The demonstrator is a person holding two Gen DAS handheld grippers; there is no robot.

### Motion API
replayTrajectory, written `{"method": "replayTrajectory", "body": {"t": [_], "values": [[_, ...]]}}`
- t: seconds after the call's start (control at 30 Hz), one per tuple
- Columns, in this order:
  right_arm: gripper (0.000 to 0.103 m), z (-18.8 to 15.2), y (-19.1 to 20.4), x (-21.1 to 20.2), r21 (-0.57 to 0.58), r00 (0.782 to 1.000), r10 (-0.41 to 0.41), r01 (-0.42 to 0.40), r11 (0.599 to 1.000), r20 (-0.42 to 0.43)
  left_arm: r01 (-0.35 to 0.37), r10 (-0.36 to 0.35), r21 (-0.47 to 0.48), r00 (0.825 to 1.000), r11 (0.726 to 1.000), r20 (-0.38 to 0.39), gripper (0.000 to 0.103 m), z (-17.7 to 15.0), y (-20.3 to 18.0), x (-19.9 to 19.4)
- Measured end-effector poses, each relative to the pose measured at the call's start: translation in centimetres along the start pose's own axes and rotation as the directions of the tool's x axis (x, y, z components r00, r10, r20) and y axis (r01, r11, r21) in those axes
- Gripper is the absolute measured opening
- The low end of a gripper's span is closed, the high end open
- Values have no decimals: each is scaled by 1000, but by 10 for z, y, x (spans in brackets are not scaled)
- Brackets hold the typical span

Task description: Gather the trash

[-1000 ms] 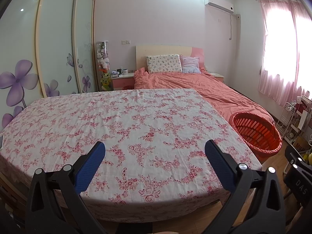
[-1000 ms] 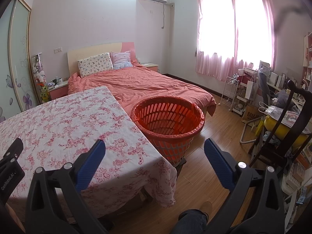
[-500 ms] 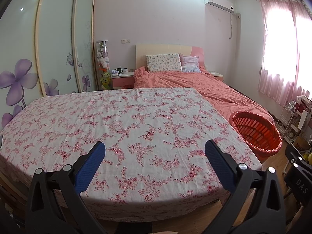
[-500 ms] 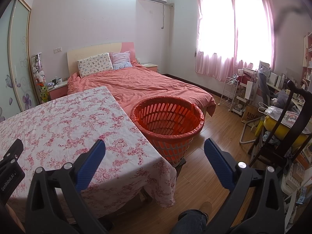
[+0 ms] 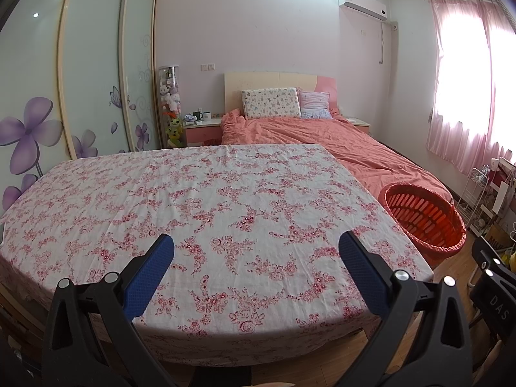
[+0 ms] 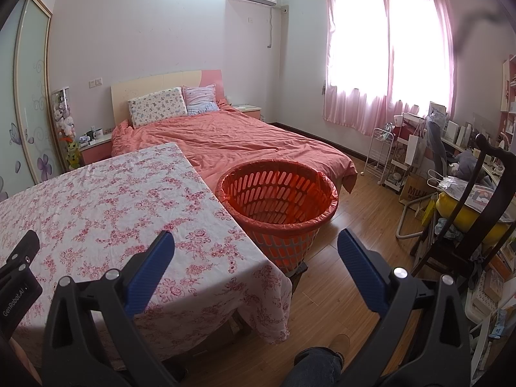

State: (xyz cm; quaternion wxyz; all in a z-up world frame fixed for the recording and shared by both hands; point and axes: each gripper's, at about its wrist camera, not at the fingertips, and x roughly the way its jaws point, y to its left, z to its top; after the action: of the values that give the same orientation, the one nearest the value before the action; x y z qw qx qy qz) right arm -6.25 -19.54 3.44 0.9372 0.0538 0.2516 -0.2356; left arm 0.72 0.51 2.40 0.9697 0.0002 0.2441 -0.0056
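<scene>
An orange slotted basket [image 6: 277, 206] lined with a red bag stands on the wooden floor off the table's right corner; the left wrist view shows the same basket [image 5: 422, 219] at its right. The table [image 5: 209, 200] wears a pink floral cloth, and I see no loose trash on it. My left gripper [image 5: 256, 254] hangs open over the table's near edge with nothing between its blue pads. My right gripper [image 6: 254, 251] is open too, above the table's right corner and in front of the basket. The basket's inside looks empty from here.
A bed [image 6: 232, 142] with a salmon cover lies behind the table and basket. A dark wooden chair [image 6: 467, 219], a cluttered desk and a white wire rack [image 6: 383, 154] fill the right side. Sliding wardrobe doors [image 5: 64, 80] line the left wall. A person's leg and shoe [image 6: 325, 354] show below.
Both views have crept slightly, with the table and basket shifting a little in frame. Both grippers stay open and hold nothing.
</scene>
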Motion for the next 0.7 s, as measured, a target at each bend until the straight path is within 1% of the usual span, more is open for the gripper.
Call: {"method": "replayTrajectory", "body": {"t": [0.7], "values": [[99, 0, 1, 0, 0, 1000, 0, 0, 1000, 1, -1, 1, 1, 1000, 1000, -3, 101, -4, -2, 0]]}}
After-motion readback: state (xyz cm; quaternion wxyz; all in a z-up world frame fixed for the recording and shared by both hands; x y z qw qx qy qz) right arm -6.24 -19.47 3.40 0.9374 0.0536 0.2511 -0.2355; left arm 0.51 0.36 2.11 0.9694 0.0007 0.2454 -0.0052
